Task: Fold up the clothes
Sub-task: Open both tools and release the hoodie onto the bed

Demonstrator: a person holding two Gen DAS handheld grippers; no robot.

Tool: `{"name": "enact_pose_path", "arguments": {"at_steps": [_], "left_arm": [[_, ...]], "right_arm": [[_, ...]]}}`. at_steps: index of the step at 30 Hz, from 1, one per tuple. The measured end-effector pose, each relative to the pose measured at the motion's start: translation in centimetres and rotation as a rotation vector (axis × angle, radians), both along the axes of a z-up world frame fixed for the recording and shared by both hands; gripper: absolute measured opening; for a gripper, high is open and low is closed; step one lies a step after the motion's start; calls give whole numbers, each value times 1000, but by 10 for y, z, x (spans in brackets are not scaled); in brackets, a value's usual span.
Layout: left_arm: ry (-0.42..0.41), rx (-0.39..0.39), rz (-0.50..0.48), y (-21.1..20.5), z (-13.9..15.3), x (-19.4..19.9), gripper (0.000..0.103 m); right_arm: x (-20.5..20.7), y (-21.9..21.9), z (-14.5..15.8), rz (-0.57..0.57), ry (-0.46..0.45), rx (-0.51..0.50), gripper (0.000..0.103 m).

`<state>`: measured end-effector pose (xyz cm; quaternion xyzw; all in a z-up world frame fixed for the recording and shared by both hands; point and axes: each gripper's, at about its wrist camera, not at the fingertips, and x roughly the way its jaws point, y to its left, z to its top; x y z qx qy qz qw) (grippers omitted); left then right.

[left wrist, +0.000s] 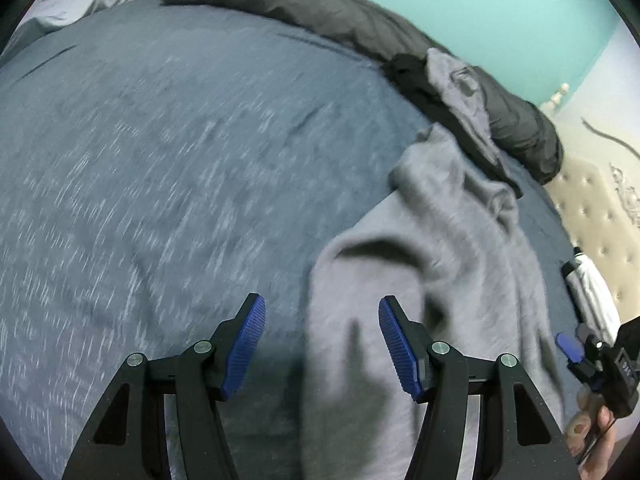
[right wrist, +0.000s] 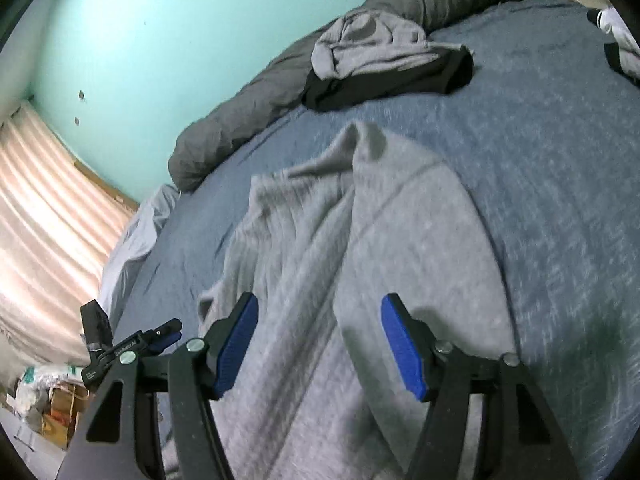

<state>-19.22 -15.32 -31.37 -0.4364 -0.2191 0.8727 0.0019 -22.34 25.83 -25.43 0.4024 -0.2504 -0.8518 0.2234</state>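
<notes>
A light grey garment (left wrist: 452,264) lies rumpled on a blue heathered bed sheet (left wrist: 160,160). My left gripper (left wrist: 322,344) hovers open over the garment's left edge, blue pads wide apart, nothing between them. My right gripper (right wrist: 318,344) is open too, above the same grey garment (right wrist: 340,240), which runs wrinkled away from it. In the left wrist view the right gripper (left wrist: 576,354) shows at the far right edge with a hand under it. In the right wrist view the left gripper (right wrist: 160,336) shows at the lower left. Both views are motion-blurred.
A second grey garment (right wrist: 368,40) rests on a black garment (right wrist: 392,76) at the far side of the bed, against a rolled dark grey duvet (left wrist: 320,12). A white and black garment (right wrist: 620,36) lies at the right. Turquoise wall (right wrist: 160,40), tufted headboard (left wrist: 600,208), pink curtain (right wrist: 48,208).
</notes>
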Motion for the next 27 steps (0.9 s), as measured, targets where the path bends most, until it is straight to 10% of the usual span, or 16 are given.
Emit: {"name": "enact_pose_path", "arguments": {"at_steps": [16,27], "left_arm": [[-36,28,-70,9,-18,6,60],[-18,68,-112,13,-14,24,5]], "right_arm": [[-12,-10,-28,34,-1,22,65],[2,-1,-18,-3,30,24,65]]}}
